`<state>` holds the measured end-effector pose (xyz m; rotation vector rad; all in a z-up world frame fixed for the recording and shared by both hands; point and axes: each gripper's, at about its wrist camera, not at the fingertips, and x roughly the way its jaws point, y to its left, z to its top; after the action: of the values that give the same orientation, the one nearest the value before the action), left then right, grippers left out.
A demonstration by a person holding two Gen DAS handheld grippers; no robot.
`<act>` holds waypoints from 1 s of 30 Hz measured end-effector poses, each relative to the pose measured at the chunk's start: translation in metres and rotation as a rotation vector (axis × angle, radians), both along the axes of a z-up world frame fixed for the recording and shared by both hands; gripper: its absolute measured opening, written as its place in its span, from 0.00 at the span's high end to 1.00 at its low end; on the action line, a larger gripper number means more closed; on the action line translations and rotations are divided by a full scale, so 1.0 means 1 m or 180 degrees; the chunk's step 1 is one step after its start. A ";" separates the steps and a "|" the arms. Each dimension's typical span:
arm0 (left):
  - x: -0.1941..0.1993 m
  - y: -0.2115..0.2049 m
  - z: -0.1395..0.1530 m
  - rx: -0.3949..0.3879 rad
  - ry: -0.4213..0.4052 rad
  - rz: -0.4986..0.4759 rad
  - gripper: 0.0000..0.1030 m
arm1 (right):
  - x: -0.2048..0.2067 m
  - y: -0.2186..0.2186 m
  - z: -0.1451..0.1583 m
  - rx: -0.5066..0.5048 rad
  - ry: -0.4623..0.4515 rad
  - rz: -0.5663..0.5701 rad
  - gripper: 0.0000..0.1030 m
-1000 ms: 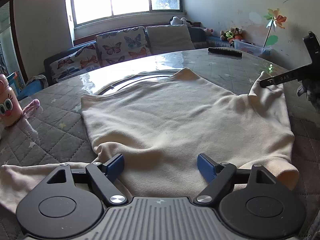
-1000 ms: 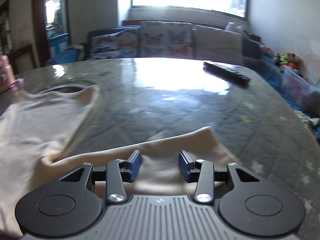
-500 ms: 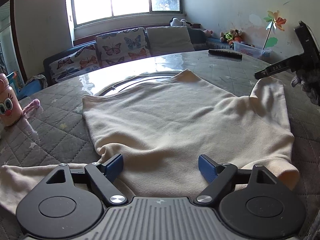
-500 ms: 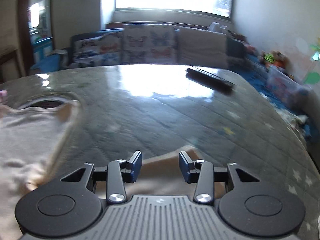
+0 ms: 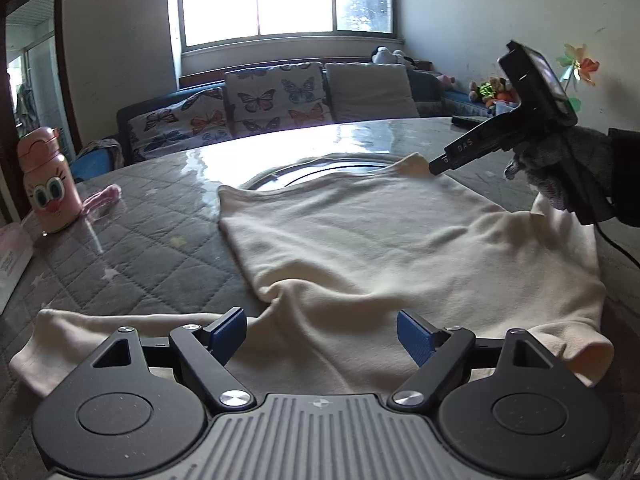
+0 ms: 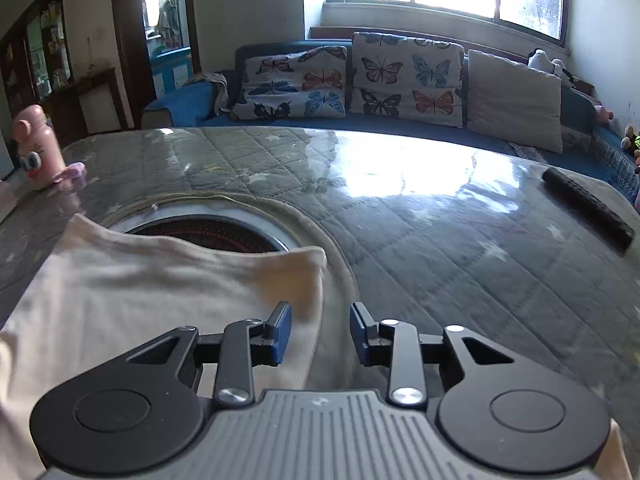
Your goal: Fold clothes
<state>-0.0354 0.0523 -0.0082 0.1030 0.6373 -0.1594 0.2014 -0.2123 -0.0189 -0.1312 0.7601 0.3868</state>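
Note:
A cream long-sleeved top [image 5: 380, 240] lies spread flat on the grey quilted table [image 5: 132, 248]; one sleeve [image 5: 92, 332] trails to the near left. My left gripper [image 5: 320, 334] is open and hovers over the garment's near edge. My right gripper [image 6: 318, 334] is open and empty, just above the garment's far right corner [image 6: 296, 268]; in the left wrist view it shows as a black tool [image 5: 472, 148] with its tip at that corner.
A pink cartoon bottle [image 5: 48, 184] stands at the table's left. A round recessed opening [image 6: 208, 232] sits in the table centre under the garment's far edge. A black remote [image 6: 588, 208] lies at the far right. A sofa with butterfly cushions [image 6: 352, 80] is behind.
My right gripper has swung left from the right sleeve to the garment's far right corner. My left gripper stayed open near the front edge, shifting slightly.

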 end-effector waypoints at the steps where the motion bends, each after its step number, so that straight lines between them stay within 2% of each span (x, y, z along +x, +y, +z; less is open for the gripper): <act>1: -0.001 0.003 0.000 -0.0002 -0.0001 0.0030 0.18 | 0.005 0.004 -0.004 -0.0011 0.0006 -0.0018 0.75; 6: -0.002 0.020 0.000 -0.0011 0.0000 0.0211 0.18 | 0.017 0.012 -0.011 -0.0095 -0.0055 -0.0084 0.95; 9: -0.001 0.032 -0.003 -0.0023 0.0016 0.0331 0.18 | 0.015 0.017 -0.008 -0.0239 -0.0161 -0.0142 0.98; 12: 0.000 0.041 -0.007 -0.0021 0.0061 0.0443 0.18 | 0.012 0.015 -0.007 -0.0542 -0.0365 -0.0347 1.00; 14: 0.000 0.047 -0.010 -0.0024 0.0093 0.0508 0.18 | 0.016 0.008 -0.011 -0.0597 -0.0297 -0.0430 1.00; 17: 0.000 0.053 -0.010 -0.0029 0.0082 0.0572 0.18 | 0.016 0.006 -0.011 -0.0560 -0.0257 -0.0398 0.98; 19: 0.001 0.056 -0.009 -0.0006 0.0052 0.0632 0.18 | 0.014 0.005 -0.004 -0.0323 -0.0186 -0.0357 0.93; 23: 0.004 0.068 -0.009 -0.0008 0.0053 0.0810 0.18 | 0.015 0.010 0.004 -0.0128 -0.0166 -0.0245 0.87; 25: 0.005 0.075 -0.010 -0.0009 0.0073 0.0903 0.19 | 0.018 0.011 0.004 -0.0014 -0.0100 -0.0214 0.74; 30: 0.003 0.091 -0.011 -0.0016 0.0082 0.1062 0.18 | 0.021 0.015 -0.003 0.0030 -0.0035 -0.0164 0.71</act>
<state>-0.0328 0.1435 -0.0189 -0.0111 0.6709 0.1599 0.2226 -0.1978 -0.0222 -0.1049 0.7492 0.3405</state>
